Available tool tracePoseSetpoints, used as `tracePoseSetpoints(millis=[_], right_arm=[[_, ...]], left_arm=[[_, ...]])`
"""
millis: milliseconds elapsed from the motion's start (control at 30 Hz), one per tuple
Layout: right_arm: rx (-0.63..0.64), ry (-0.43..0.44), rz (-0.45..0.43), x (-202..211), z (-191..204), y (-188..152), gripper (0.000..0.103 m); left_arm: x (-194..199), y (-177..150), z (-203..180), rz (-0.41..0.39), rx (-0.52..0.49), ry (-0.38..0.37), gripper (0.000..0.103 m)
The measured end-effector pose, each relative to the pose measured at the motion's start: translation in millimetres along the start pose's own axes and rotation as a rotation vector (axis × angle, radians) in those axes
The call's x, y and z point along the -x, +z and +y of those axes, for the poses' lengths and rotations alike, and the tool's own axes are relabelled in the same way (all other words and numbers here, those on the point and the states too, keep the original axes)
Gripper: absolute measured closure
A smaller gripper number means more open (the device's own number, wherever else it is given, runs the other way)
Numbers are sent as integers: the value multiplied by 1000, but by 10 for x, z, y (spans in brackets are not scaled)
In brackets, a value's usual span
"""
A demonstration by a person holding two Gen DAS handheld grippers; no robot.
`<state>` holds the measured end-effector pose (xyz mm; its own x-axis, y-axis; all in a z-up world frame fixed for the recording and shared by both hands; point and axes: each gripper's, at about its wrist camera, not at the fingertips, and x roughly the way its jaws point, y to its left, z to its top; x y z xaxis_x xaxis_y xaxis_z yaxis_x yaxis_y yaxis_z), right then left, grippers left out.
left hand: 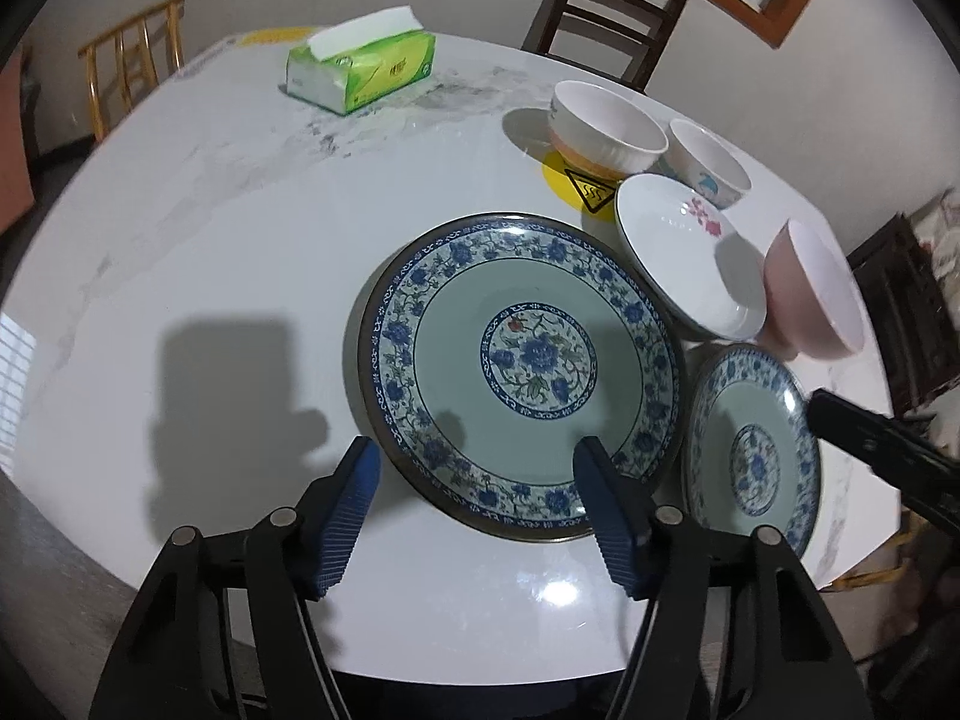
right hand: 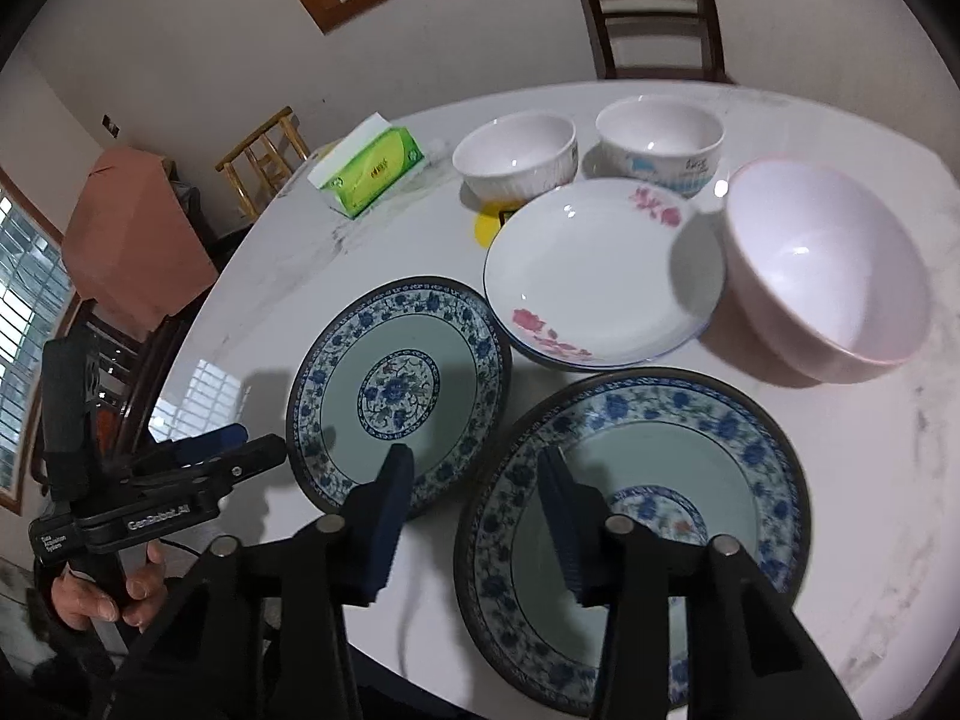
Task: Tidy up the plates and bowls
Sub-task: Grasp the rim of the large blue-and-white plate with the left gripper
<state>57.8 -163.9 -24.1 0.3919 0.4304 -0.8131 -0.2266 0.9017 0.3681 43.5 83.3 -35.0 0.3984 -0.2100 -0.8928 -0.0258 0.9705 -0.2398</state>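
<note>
Two blue-patterned plates lie side by side on the white table (left hand: 210, 252). The left one (left hand: 522, 372) (right hand: 399, 387) sits in front of my open left gripper (left hand: 477, 462), whose right finger hangs over its near rim. The right one (left hand: 753, 453) (right hand: 636, 534) lies under my open right gripper (right hand: 477, 474), whose right finger is over its left rim. Behind them are a white flowered plate (left hand: 690, 258) (right hand: 600, 270), a pink bowl (left hand: 816, 294) (right hand: 828, 270), a ribbed white bowl (left hand: 606, 126) (right hand: 516, 150) and a white bowl with blue print (left hand: 711, 162) (right hand: 660, 138).
A green tissue box (left hand: 360, 69) (right hand: 369, 171) stands at the table's far side. A yellow warning sticker (left hand: 579, 183) lies under the ribbed bowl. A dark chair (left hand: 606, 6) and a wooden chair (left hand: 132, 66) stand behind the table. The left gripper (right hand: 234, 444) shows in the right wrist view.
</note>
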Motion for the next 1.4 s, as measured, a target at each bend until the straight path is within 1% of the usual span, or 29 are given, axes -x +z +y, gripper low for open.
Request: tracePoseSetpoints(millis=[33,67,200,400,633,700,900,933,967,1100,1167,1200,1367,1400], right_arm=[[-2,6,13,-55,-5,42,64],[-2,8,20,-86,-14,67,66],[-28,24,71,-294,-70,214,66],[-44,21,129,-556,-127,341,66],[-42,13,158,-824,-144,430,68],[-39,3,162,-888,-149,446,68],[-35,9,179,-996,-182,478,72],[-36,11,181,-996,-189,466,72],[-37,14,182,-1012,-195,470,74],[-31,21,194,-1084,-213,483,80],[-31,30,197,-1145,-200,493,82],[-32,28,199,-1169,-204,494,84],[-38,38,206,-1201,-235,465,89],[-35,42,205,-1211,-225,461,89]], left_arm=[[-17,19,38,8,10,-15,48],[-33,34,76,16,19,-27,50],[-129,112,243,55,69,-77,50],[-241,208,415,85,124,-111,50],[-376,255,566,107,167,-118,50],[-401,258,597,110,171,-117,50],[-486,301,622,116,166,-120,53],[-497,297,630,118,166,-121,55],[-506,298,635,119,166,-125,60],[-558,310,645,125,155,-126,65],[-584,316,656,127,157,-128,70],[-597,321,660,129,158,-132,70],[-623,335,648,125,133,-132,83],[-620,335,640,118,122,-117,84]])
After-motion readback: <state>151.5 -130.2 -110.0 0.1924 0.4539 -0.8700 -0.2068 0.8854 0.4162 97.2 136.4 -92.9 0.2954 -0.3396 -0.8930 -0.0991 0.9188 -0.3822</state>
